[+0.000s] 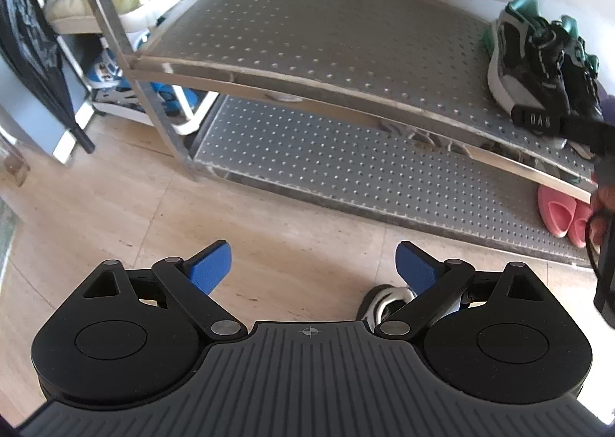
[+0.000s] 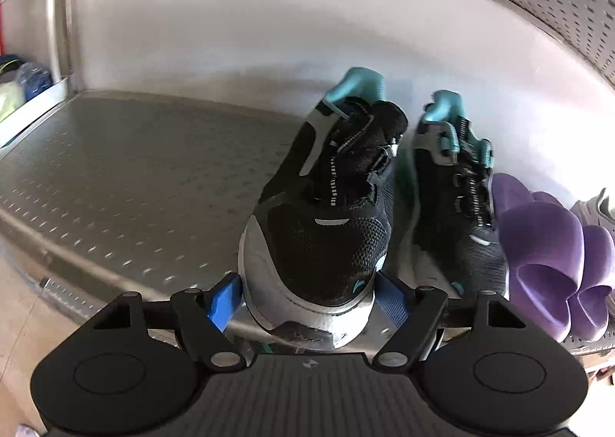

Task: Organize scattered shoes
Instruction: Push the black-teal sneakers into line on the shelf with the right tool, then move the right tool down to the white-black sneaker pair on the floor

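Most pairs look shelved: the right tool [image 2: 307,298], jaws fairly wide, brackets the toe of a black sneaker [image 2: 323,214] on the shelf [image 2: 115,175] beside its mate, grip unclear, while only the left view shows the empty, open left tool [image 1: 312,267] over a floor shoe [image 1: 380,302].

Perforated shelf [image 2: 115,175] bearing 2 sneakers [image 2: 326,214]
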Motion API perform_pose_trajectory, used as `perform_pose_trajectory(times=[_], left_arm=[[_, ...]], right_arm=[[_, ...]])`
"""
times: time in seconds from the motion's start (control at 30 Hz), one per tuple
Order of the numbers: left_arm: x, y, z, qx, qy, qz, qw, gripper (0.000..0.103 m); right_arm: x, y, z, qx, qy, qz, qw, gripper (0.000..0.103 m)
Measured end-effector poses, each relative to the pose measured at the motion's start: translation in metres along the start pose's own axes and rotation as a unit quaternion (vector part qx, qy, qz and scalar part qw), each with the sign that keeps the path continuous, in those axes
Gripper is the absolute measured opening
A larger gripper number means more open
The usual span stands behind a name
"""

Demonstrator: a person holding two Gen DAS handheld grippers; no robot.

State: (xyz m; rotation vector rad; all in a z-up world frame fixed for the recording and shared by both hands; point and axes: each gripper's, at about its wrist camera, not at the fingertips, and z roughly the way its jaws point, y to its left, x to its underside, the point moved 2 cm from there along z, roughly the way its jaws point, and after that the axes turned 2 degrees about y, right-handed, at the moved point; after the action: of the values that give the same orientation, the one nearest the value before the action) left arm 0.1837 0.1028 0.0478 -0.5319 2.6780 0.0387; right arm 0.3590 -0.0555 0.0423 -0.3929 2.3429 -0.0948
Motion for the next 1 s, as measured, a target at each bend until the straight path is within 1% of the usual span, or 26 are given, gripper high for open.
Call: perform_pose_trajectory(times=[0.13,0.17,0.23,0.3,0.33,0.4,0.43,0.47,0.53,0.57,0.63,0.67,0.7,0.73,0.77,0.8,0.83,0.87,0.9,0.93,0.97,1.0], left_arm=[[0.001,-0.002,0.004,-0.001,0.007,0.003,1.0,0.096],[0.001,-0.003,0.004,-0.001,0.007,0.003,1.0,0.096],[0.001,-0.005,0.003,0.0,0.005,0.005,1.0,0.096],[0.001,-0.008,0.002,0.004,0.005,0.008,0.9999,0.096],[0.001,-0.009,0.001,0.005,0.005,0.009,0.9999,0.096],[0.002,-0.012,0.002,0.009,0.007,0.015,0.9998,0.096],[0.003,-0.013,0.002,0.01,0.008,0.019,0.9997,0.096],[0.004,-0.014,0.002,0.01,0.009,0.023,0.9996,0.096],[0.006,-0.015,0.003,0.01,0.013,0.029,0.9995,0.096],[0.008,-0.016,0.004,0.009,0.014,0.032,0.9993,0.096],[0.011,-0.018,0.005,0.01,0.018,0.037,0.9991,0.096],[0.013,-0.02,0.006,0.01,0.02,0.041,0.9989,0.096],[0.015,-0.021,0.007,0.01,0.021,0.044,0.9988,0.096],[0.016,-0.024,0.008,0.008,0.023,0.049,0.9985,0.096],[0.018,-0.026,0.009,0.007,0.024,0.054,0.9982,0.096],[0.019,-0.028,0.011,0.005,0.026,0.058,0.998,0.096],[0.021,-0.03,0.013,0.004,0.028,0.061,0.9977,0.096],[0.021,-0.033,0.015,0.005,0.032,0.062,0.9975,0.096],[0.022,-0.035,0.017,0.006,0.036,0.063,0.9973,0.096],[0.023,-0.038,0.019,0.007,0.039,0.065,0.9971,0.096],[0.023,-0.039,0.019,0.011,0.041,0.064,0.9971,0.096],[0.022,-0.041,0.019,0.014,0.042,0.063,0.997,0.096]], right_arm=[[0.007,-0.01,0.008,0.013,0.008,0.027,1.0,0.074],[0.009,-0.014,0.008,0.01,0.011,0.04,0.999,0.072],[0.014,-0.023,0.007,-0.003,0.022,0.074,0.997,0.074],[0.019,-0.032,-0.005,-0.011,0.024,0.101,0.995,0.076],[0.021,-0.035,-0.011,-0.014,0.023,0.109,0.994,0.08],[0.029,-0.044,-0.035,-0.04,0.013,0.14,0.989,0.083],[0.035,-0.05,-0.049,-0.056,0.01,0.16,0.985,0.086],[0.044,-0.054,-0.065,-0.072,0.007,0.182,0.981,0.087],[0.067,-0.063,-0.099,-0.102,0.001,0.228,0.968,0.093],[0.081,-0.064,-0.114,-0.116,0.004,0.247,0.962,0.094],[0.106,-0.061,-0.124,-0.131,0.04,0.271,0.953,0.095],[0.12,-0.059,-0.122,-0.139,0.078,0.287,0.945,0.095],[0.133,-0.054,-0.114,-0.15,0.13,0.306,0.931,0.095],[0.141,-0.05,-0.108,-0.158,0.163,0.315,0.922,0.093],[0.147,-0.045,-0.102,-0.161,0.182,0.307,0.92,0.091],[0.153,-0.036,-0.095,-0.159,0.196,0.27,0.929,0.08],[0.157,-0.026,-0.091,-0.152,0.208,0.235,0.937,0.064],[0.162,-0.017,-0.084,-0.142,0.229,0.203,0.941,0.058],[0.17,-0.009,-0.072,-0.134,0.251,0.177,0.942,0.046],[0.175,-0.005,-0.064,-0.132,0.265,0.168,0.94,0.041],[0.181,-0.004,-0.055,-0.135,0.277,0.174,0.935,0.041],[0.189,-0.003,-0.042,-0.144,0.293,0.188,0.926,0.041]])
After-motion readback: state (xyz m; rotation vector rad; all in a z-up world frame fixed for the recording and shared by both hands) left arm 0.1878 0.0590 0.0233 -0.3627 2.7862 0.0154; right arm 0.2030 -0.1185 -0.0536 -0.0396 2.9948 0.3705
